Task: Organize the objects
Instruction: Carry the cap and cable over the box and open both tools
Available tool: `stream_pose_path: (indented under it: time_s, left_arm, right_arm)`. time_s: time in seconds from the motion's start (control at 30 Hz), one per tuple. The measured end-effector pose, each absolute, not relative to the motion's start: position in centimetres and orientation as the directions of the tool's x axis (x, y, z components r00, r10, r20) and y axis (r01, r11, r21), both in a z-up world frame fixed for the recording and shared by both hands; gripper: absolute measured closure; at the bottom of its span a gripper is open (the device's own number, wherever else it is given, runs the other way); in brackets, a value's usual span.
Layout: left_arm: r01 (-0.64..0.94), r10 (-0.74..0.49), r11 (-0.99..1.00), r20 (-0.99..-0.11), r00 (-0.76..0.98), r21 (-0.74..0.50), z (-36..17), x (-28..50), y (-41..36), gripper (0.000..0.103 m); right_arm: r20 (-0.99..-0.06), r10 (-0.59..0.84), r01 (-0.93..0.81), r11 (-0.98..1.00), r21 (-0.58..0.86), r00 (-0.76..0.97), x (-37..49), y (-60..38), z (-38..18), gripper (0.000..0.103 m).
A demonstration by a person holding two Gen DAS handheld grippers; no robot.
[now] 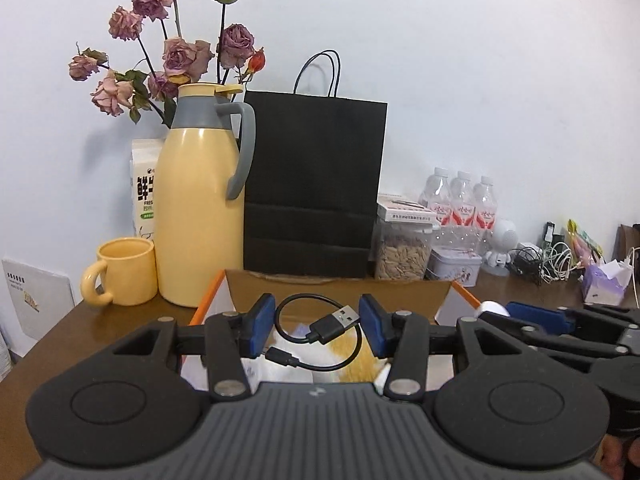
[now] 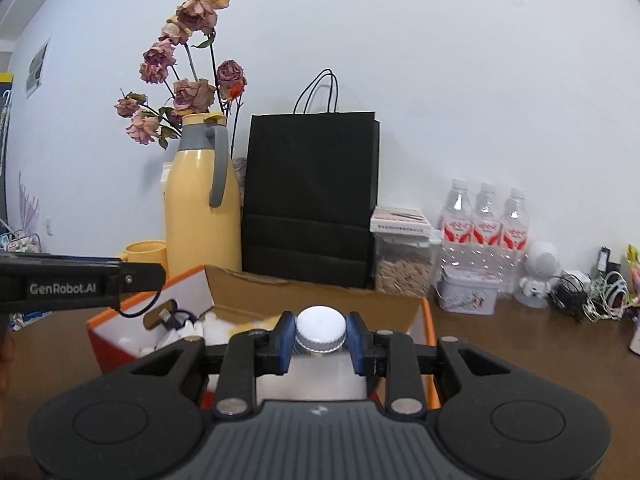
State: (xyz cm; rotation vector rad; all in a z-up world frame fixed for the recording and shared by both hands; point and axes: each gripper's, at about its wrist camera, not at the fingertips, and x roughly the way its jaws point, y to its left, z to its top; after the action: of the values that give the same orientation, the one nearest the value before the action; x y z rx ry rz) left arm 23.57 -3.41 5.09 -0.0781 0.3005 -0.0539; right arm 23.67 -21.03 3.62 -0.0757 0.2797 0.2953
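Note:
My left gripper [image 1: 318,330] is shut on a looped black USB cable [image 1: 332,326], which spans the gap between its blue pads. It hovers over an open orange-and-white cardboard box [image 1: 464,294]. In the right wrist view the left gripper [image 2: 154,274] comes in from the left, with the cable [image 2: 160,316] dangling over the box [image 2: 426,320]. My right gripper [image 2: 320,340] is shut on a white bottle with a ribbed white screw cap [image 2: 320,330], gripped at the neck above the box. Seen from the left wrist, the right gripper [image 1: 532,314] sits at the right with the cap [image 1: 494,307] showing.
Along the wall behind the box stand a yellow thermos jug [image 1: 200,208], a yellow mug [image 1: 128,278], dried roses [image 1: 176,56], a black paper bag [image 1: 316,184], a jar of seeds [image 1: 404,256], a tin [image 1: 454,266], three water bottles [image 2: 486,224], a white toy robot [image 2: 538,272] and tangled chargers [image 2: 592,296].

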Motion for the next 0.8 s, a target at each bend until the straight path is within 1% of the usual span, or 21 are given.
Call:
stream_pose_path:
  time_s: [0.4,0.5,0.53,0.57,0.6,0.63,0.67,0.7,0.77,0.8]
  left_arm:
    - [0.006,-0.043,0.994,-0.339,0.94,-0.111,2.9,29.3,-2.8,0.055]
    - [0.007,-0.043,0.995,-0.357,0.933,-0.101,2.3,29.8,-2.4,0.052]
    - [0.006,-0.039,0.996,-0.357,0.933,-0.094,2.3,29.8,-2.4,0.046]
    - [0.004,-0.033,0.996,-0.352,0.935,-0.085,2.3,29.8,-2.3,0.034]
    - [0.002,-0.027,0.997,-0.344,0.939,-0.075,2.3,29.6,-2.3,0.026]
    - [0.001,-0.023,0.998,-0.331,0.944,-0.065,2.3,29.4,-2.3,0.01]
    - [-0.002,-0.016,0.998,-0.315,0.949,-0.056,2.4,29.2,-2.2,0.0]
    - [-0.01,-0.006,0.999,-0.3,0.954,-0.05,2.5,29.0,-2.2,0.0]
    - [-0.038,0.023,0.998,-0.293,0.956,-0.049,2.5,28.9,-2.0,0.0]
    - [-0.044,0.025,0.998,-0.3,0.954,-0.055,2.5,29.0,-1.9,0.0]
  right_arm:
    - [-0.326,0.23,-0.237,0.971,0.018,0.917,30.0,-18.4,2.0,0.076]
    - [-0.343,0.237,-0.247,0.969,0.016,0.909,30.6,-18.4,0.9,0.076]
    - [-0.345,0.235,-0.244,0.97,0.019,0.909,30.7,-18.4,0.7,0.076]
    - [-0.348,0.231,-0.24,0.971,0.019,0.909,30.7,-18.5,0.7,0.076]
    - [-0.346,0.227,-0.234,0.972,0.021,0.91,30.7,-18.6,0.6,0.076]
    - [-0.344,0.224,-0.23,0.973,0.023,0.912,30.7,-18.7,0.6,0.073]
    - [-0.346,0.222,-0.228,0.973,0.025,0.912,30.6,-18.9,0.6,0.063]
    - [-0.347,0.22,-0.225,0.974,0.025,0.912,30.5,-19.0,0.6,0.055]
    - [-0.34,0.211,-0.216,0.976,0.025,0.916,30.3,-19.2,0.5,0.011]
    - [-0.332,0.201,-0.205,0.978,0.023,0.922,30.2,-19.4,0.5,0.004]
